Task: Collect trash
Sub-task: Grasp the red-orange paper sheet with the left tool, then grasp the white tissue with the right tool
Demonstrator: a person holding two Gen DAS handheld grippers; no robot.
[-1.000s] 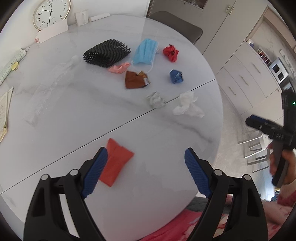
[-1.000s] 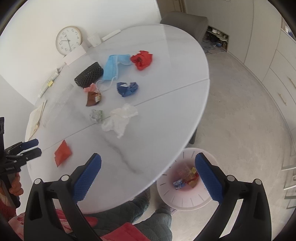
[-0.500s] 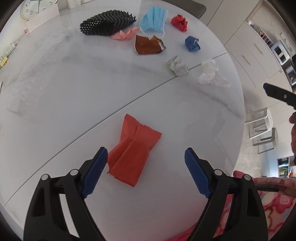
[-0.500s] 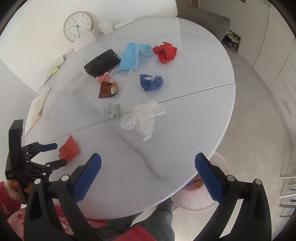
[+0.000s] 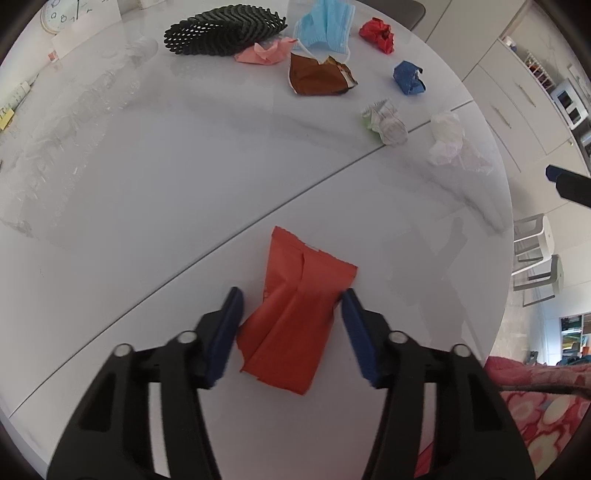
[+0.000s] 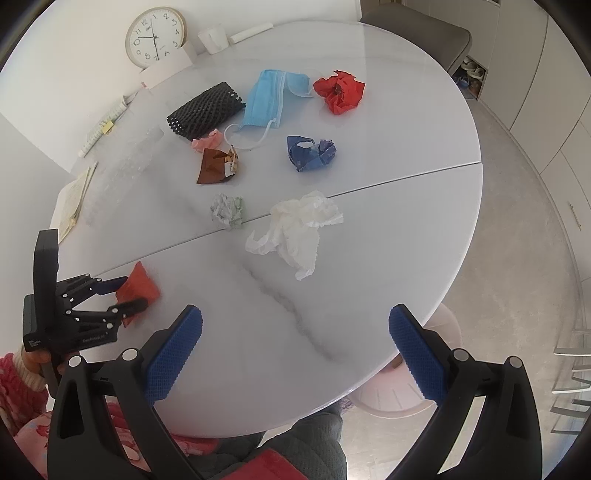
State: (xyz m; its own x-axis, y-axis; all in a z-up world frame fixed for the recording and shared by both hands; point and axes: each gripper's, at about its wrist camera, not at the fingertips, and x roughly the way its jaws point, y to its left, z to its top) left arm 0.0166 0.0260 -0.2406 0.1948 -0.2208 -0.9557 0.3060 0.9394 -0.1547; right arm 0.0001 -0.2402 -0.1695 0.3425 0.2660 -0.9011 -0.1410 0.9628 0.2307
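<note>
A flat orange-red wrapper (image 5: 295, 314) lies on the white marble table (image 5: 184, 184). My left gripper (image 5: 291, 314) straddles it, jaws partly closed, its fingers beside the wrapper's edges. It also shows in the right wrist view (image 6: 123, 295) around the wrapper (image 6: 138, 284). My right gripper (image 6: 295, 345) is open and empty above the table's near edge. Further trash lies across the table: white tissue (image 6: 295, 229), grey-green paper ball (image 6: 227, 210), blue wrapper (image 6: 312, 153), brown wrapper (image 6: 216, 166), red wrapper (image 6: 340, 90), blue mask (image 6: 271, 99), black mesh sleeve (image 6: 205, 109), pink scrap (image 6: 207, 140).
A pink bin (image 6: 402, 391) stands on the floor under the table's near right edge. A clock (image 6: 155, 37), a cup (image 6: 212, 38) and papers (image 6: 74, 203) sit at the table's far and left sides. A clear plastic bottle (image 6: 122, 173) lies left. A chair (image 6: 417, 33) stands behind.
My left gripper moved forward and down over the orange-red wrapper and its jaws narrowed around it. My right gripper moved left over the table, so the bin slid under the edge.
</note>
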